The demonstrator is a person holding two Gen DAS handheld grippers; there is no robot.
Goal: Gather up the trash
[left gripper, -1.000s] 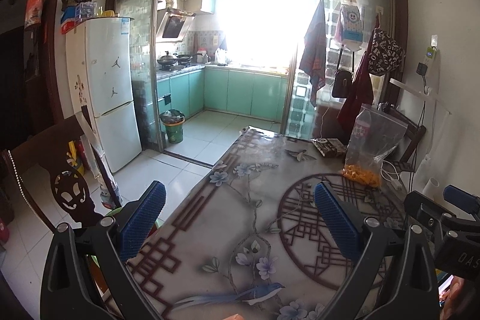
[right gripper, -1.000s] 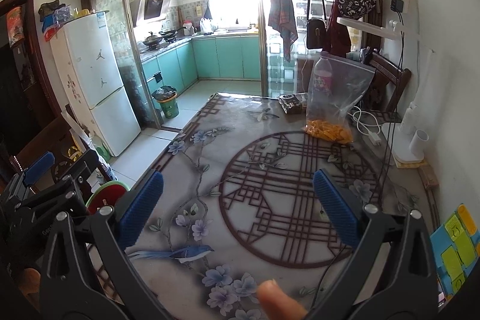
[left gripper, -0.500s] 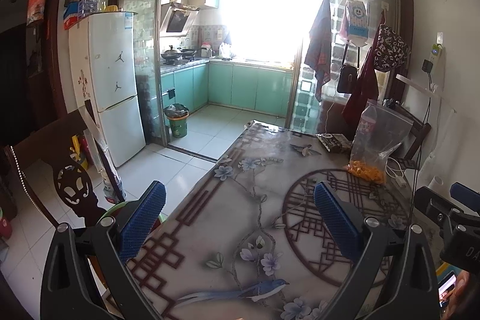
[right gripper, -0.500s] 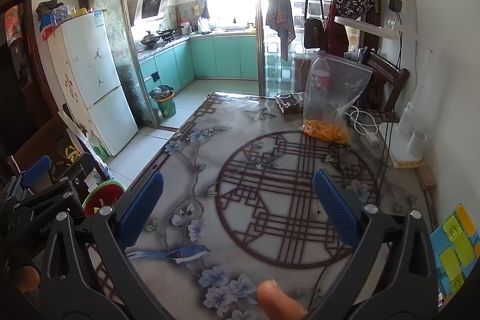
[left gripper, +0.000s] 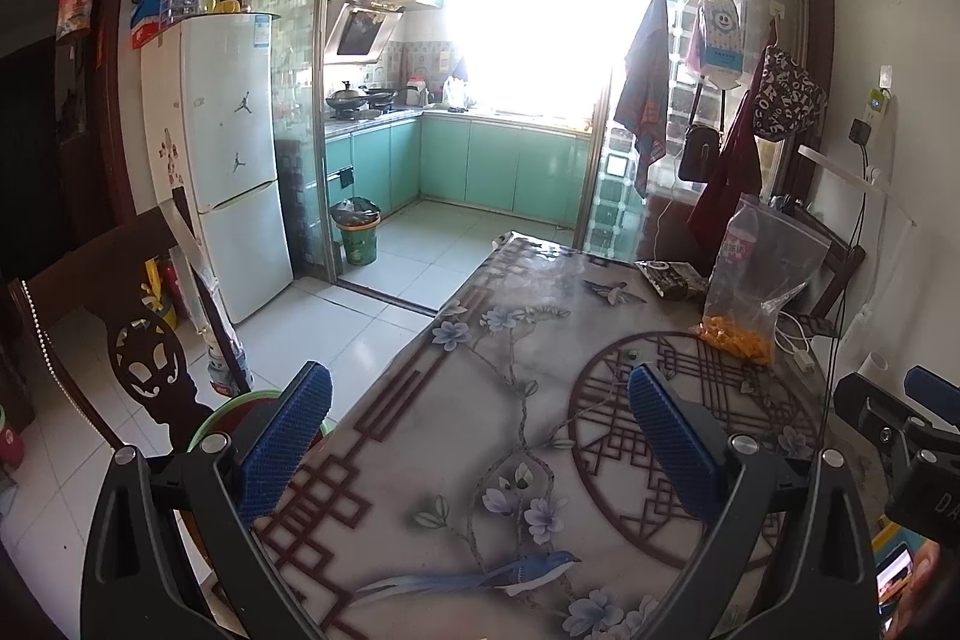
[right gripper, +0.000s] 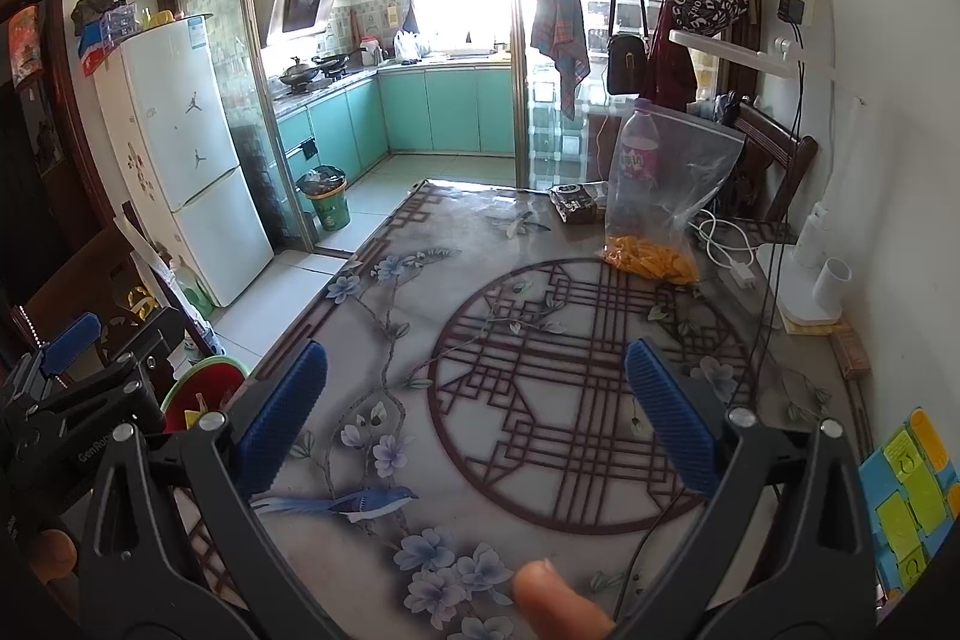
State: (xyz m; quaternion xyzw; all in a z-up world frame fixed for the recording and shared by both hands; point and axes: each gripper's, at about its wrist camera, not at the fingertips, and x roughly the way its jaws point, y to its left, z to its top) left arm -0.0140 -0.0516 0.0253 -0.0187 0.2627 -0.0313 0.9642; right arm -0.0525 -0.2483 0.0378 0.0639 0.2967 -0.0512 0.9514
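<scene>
A clear plastic bag (left gripper: 761, 280) (right gripper: 663, 196) holding orange bits and a bottle stands at the far right of the patterned table (left gripper: 510, 400) (right gripper: 480, 280). A dark snack wrapper (left gripper: 672, 277) (right gripper: 577, 201) lies beside it at the far edge. My left gripper (left gripper: 474, 424) hangs open over the table's near left part, nothing between its blue pads. My right gripper (right gripper: 474, 400) is open too, over the round lattice pattern and well short of the bag. A green waste bin (left gripper: 358, 238) (right gripper: 327, 202) stands on the kitchen floor.
A white fridge (left gripper: 225, 154) stands left. A carved chair back (left gripper: 120, 340) and a red-green basin (right gripper: 204, 388) sit at the table's left edge. A white cable (right gripper: 720, 244), desk lamp base (right gripper: 804, 280) and coloured box (right gripper: 906, 490) line the right wall. A fingertip (right gripper: 558, 604) shows below.
Both views have tilted and drifted slightly; the table and bag sit a little lower and further in frame. Both grippers stay open and nothing on the table has moved.
</scene>
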